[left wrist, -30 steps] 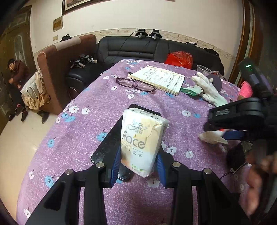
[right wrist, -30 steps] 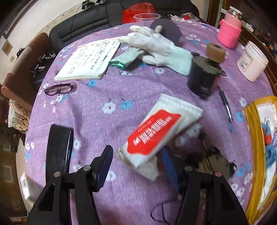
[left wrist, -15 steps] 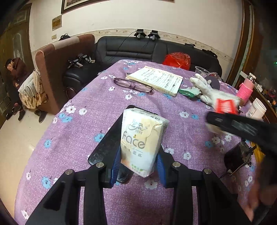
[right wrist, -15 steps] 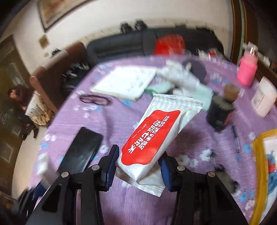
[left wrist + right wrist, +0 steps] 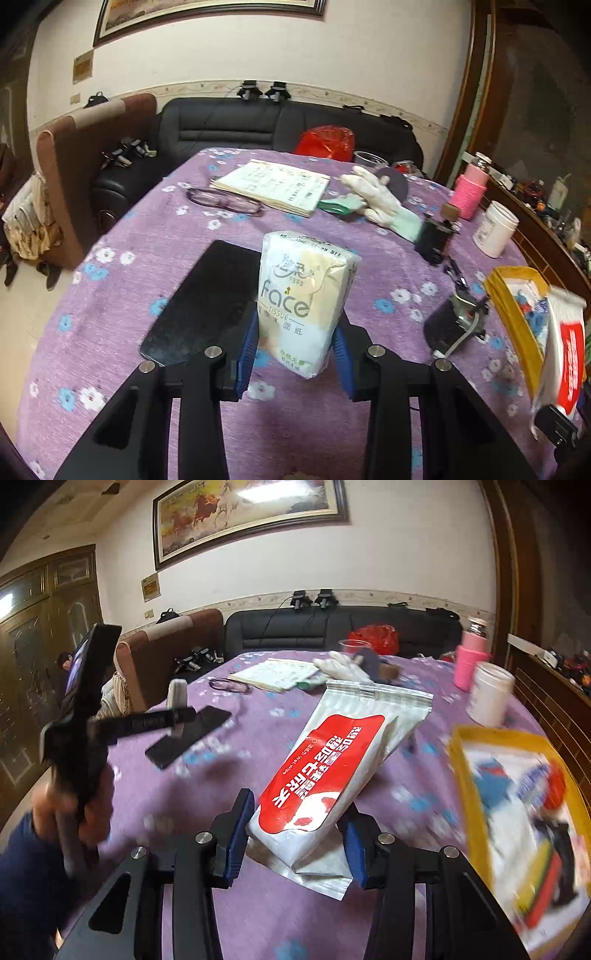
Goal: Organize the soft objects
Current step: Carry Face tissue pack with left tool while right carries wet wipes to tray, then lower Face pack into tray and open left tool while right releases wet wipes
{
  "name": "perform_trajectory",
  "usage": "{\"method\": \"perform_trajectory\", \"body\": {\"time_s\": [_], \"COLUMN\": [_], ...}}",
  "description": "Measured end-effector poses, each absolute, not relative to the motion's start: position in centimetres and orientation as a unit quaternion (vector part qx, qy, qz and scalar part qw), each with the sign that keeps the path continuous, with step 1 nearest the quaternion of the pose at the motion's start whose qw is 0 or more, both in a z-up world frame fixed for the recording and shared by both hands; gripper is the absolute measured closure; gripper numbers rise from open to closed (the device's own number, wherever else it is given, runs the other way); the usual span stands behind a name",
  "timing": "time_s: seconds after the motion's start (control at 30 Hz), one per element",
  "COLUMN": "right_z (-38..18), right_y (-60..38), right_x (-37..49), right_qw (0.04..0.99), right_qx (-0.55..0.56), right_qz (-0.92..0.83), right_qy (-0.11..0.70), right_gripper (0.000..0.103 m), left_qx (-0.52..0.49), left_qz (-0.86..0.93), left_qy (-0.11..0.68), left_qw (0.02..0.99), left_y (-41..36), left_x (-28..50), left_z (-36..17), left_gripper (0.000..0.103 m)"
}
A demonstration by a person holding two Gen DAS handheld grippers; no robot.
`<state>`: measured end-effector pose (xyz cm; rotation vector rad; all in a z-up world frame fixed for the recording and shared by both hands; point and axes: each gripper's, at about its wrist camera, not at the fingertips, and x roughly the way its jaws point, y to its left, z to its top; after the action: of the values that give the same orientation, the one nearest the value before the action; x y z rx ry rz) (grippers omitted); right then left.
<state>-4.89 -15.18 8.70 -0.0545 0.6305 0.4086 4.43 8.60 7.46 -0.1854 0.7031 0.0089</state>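
Your left claw (image 5: 293, 350) is gripping the tissue pack (image 5: 304, 299), blue pads squeezing its lower end, and you are holding it upright above the purple flowered surface (image 5: 122, 332). The black phone (image 5: 207, 299) is lying flat just behind it at ten o'clock. Your right claw (image 5: 295, 840) is clenching the wet wipes pack (image 5: 332, 764) by its lower end; those jaws have just been closing in, and the pack is now pinched between them, tilting up toward one o'clock. In the left view that same pack (image 5: 565, 350) is showing at the frame's three o'clock edge, right beside the yellow-rimmed tray (image 5: 506, 314). From the right view the tray (image 5: 458, 749) is sitting at three o'clock of the wipes, blurred. Farther back, at twelve o'clock, the notebook (image 5: 273, 184), glasses (image 5: 225, 201) and white glove (image 5: 376, 199) are lying on the surface.
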Motion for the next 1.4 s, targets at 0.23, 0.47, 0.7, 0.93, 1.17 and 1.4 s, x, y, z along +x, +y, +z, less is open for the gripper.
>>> {"method": "perform_trajectory", "body": {"time_s": [0.23, 0.47, 0.7, 0.93, 1.17, 1.4], "right_z": [9.8, 10.3, 9.7, 8.7, 7.3, 6.4], "right_y": [-23.7, -31.8, -38.2, -41.7, -43.8, -45.1], "right_x": [-6.7, -6.8, -7.0, -5.9, -2.5, 1.4], "right_qw": [0.944, 0.954, 0.953, 0.944, 0.922, 0.9], "right_qx": [0.025, 0.079, 0.111, 0.115, 0.111, 0.12], "right_qz": [0.16, 0.106, 0.068, 0.061, 0.088, 0.098], "right_qy": [0.286, 0.27, 0.275, 0.304, 0.36, 0.407], "right_gripper": [0.054, 0.054, 0.054, 0.053, 0.053, 0.053], "left_qx": [-0.068, -0.017, 0.008, 0.023, 0.043, 0.045], "left_qz": [-0.025, -0.105, -0.204, -0.249, -0.252, -0.229], "left_qy": [0.354, 0.344, 0.364, 0.395, 0.428, 0.449], "left_qw": [0.932, 0.933, 0.909, 0.884, 0.867, 0.862], "left_y": [3.4, -6.7, -17.9, -25.6, -30.1, -31.3], "left_x": [3.1, 1.2, 1.2, 2.4, 4.4, 7.8], "left_z": [8.4, 11.2, 11.7, 9.7, 6.8, 5.5], "left_gripper": [0.067, 0.067, 0.067, 0.067, 0.067, 0.067]}}
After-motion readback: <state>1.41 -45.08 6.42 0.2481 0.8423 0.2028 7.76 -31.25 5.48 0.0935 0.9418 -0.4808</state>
